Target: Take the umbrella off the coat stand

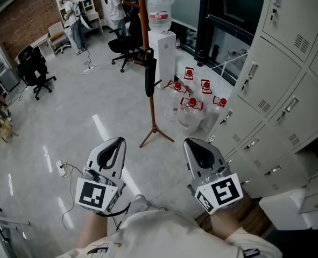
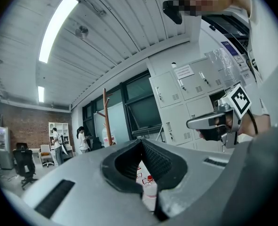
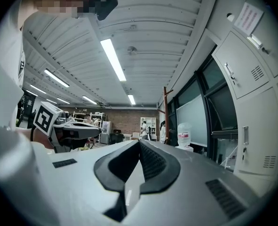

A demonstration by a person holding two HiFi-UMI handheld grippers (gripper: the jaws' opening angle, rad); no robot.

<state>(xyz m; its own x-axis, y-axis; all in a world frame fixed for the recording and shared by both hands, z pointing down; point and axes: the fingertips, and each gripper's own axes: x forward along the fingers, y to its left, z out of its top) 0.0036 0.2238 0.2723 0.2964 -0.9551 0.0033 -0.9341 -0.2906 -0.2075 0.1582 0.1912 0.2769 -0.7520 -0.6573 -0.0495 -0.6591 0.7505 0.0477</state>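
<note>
Down at the bottom of the frame, the left tool (image 1: 115, 144) and the right tool (image 1: 193, 145) sit side by side, both clenched on nothing. That makes sense, I'd say: they're well apart from the target, so there's nothing to grab yet. Both aim level toward the middle, where the coat stand (image 1: 153, 123) spreads its legs on the floor (image 1: 94, 95). Higher up the pole hangs the umbrella (image 1: 150, 77), folded, black, dangling clear of the floor. To the right are the water bottles (image 1: 191, 109). The tools likely need to close in and open.
</note>
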